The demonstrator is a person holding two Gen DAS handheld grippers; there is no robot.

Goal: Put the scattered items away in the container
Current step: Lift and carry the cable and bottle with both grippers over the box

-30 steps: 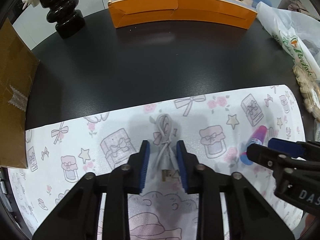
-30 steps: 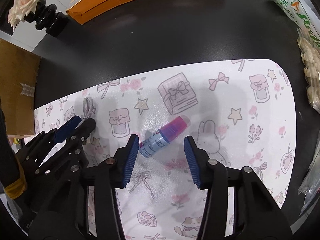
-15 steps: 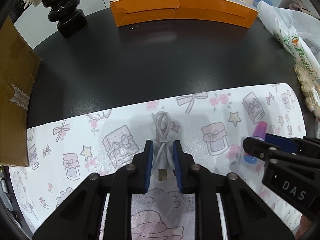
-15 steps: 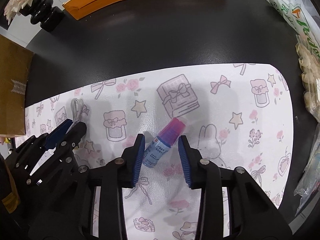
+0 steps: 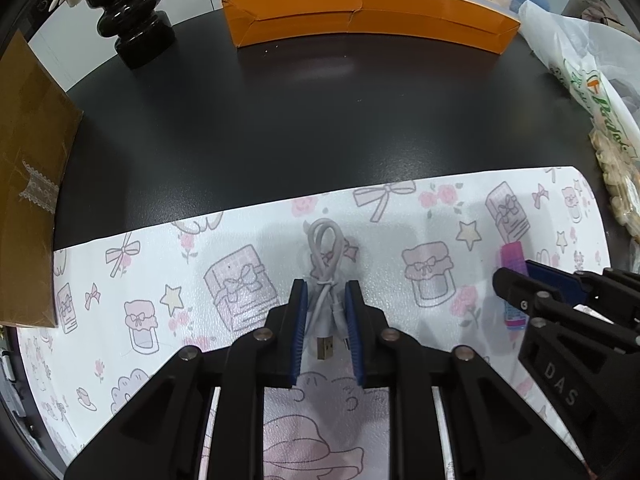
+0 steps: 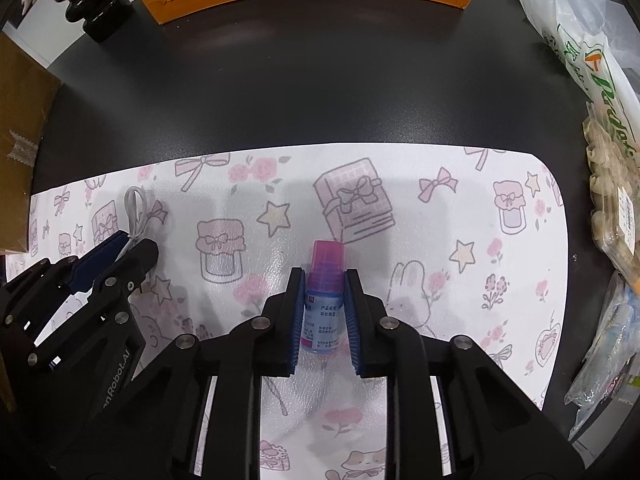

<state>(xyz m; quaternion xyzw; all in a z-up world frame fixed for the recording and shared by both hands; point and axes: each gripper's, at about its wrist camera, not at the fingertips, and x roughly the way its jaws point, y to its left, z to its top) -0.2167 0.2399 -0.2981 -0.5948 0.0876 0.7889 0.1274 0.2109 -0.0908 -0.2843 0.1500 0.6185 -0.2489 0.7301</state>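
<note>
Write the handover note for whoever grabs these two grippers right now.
Left gripper: shut on the bundled white USB cable, lying on the patterned mat.
Right gripper: shut on the small blue dropper bottle with pink cap, also on the mat.
Done: both items gripped; nothing lifted or stowed yet.
Left: carry both to the orange box at the table's far edge, likely the container, and release.
</note>
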